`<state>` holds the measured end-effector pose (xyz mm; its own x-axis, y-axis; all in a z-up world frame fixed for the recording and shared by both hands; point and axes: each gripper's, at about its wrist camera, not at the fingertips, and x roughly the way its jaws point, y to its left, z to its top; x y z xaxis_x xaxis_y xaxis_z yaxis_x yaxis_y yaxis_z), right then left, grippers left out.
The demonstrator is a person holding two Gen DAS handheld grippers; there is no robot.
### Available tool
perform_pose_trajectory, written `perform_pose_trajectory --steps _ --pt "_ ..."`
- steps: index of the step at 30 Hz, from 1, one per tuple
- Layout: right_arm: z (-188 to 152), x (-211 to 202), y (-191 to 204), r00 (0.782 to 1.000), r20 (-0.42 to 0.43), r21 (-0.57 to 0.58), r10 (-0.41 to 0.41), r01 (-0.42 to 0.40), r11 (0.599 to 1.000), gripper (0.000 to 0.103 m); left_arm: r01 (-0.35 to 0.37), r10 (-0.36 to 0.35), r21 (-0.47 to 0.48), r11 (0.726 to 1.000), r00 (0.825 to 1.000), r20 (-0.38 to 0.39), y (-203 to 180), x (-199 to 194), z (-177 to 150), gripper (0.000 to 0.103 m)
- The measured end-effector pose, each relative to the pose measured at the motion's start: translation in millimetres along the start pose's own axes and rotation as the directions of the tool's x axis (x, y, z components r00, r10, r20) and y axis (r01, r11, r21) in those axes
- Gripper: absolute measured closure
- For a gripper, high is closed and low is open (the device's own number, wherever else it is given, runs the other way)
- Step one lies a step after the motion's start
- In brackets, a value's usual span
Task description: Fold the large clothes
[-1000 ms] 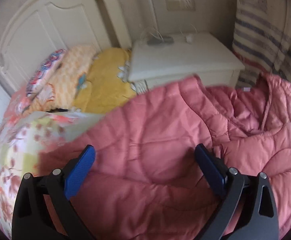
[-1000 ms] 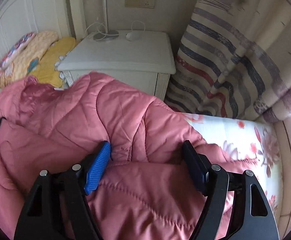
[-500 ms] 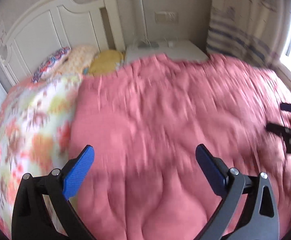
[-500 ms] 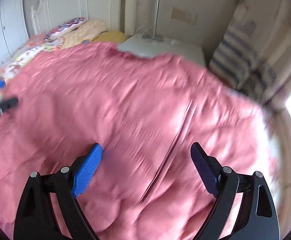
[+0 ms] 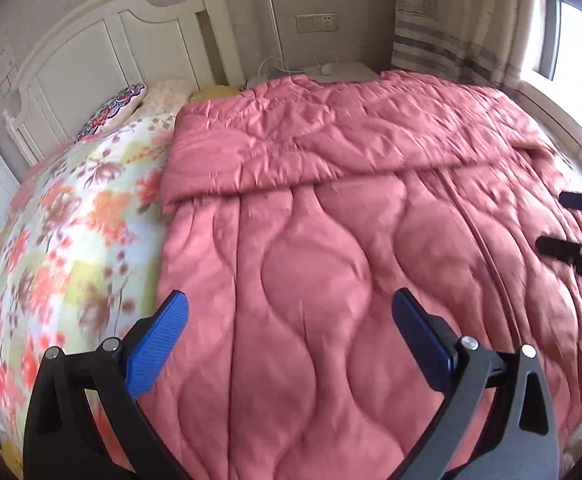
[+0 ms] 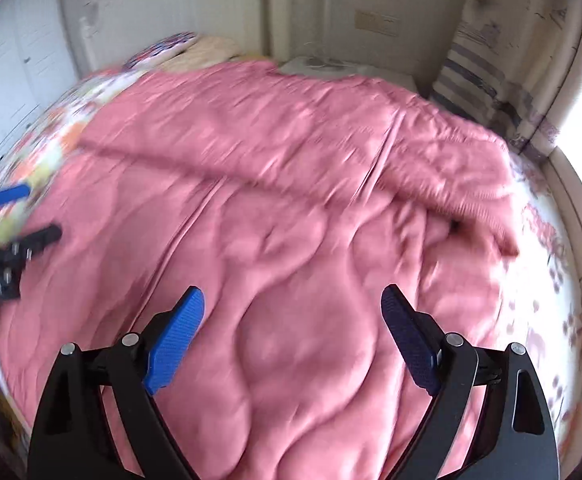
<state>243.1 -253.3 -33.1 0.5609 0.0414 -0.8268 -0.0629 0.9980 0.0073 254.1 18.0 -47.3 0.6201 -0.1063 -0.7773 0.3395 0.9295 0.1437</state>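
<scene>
Both tongs gape wide and empty above the pink quilted coat [image 5: 311,240]: left gripper [image 5: 291,320], right gripper [image 6: 293,316]. The coat lies spread on the floral bedsheet [image 5: 71,232], its far part folded over, short of the white headboard [image 5: 91,52].

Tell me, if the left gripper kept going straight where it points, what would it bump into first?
Probably the pink quilted coat spread on the bed. The left gripper is open, tilted down at it, with nothing between.
</scene>
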Motion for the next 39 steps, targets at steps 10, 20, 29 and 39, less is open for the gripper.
perform_pose_trajectory --steps 10,20,29,39 --pt "-71.5 -33.2 17.0 0.999 0.049 -0.001 -0.019 0.019 1.0 0.016 0.024 -0.025 -0.042 0.999 1.0 -0.019 -9.6 -11.5 -61.2 0.002" --pt "-130.5 -65.8 15.4 0.991 0.126 -0.039 -0.036 0.041 0.998 0.016 0.022 -0.018 -0.098 0.995 0.999 0.044 -0.8 -41.5 -108.8 0.002" --pt "-165.8 -81.7 6.5 0.987 0.156 0.02 -0.044 0.041 0.999 0.016 0.002 0.003 -0.116 0.993 0.999 0.044 3.2 -47.4 -132.1 0.002" --pt "-144.5 -59.9 93.2 0.98 0.198 -0.157 -0.01 0.042 0.987 0.016 0.003 -0.014 0.092 0.996 0.993 0.114 -71.9 -55.4 -133.7 0.002"
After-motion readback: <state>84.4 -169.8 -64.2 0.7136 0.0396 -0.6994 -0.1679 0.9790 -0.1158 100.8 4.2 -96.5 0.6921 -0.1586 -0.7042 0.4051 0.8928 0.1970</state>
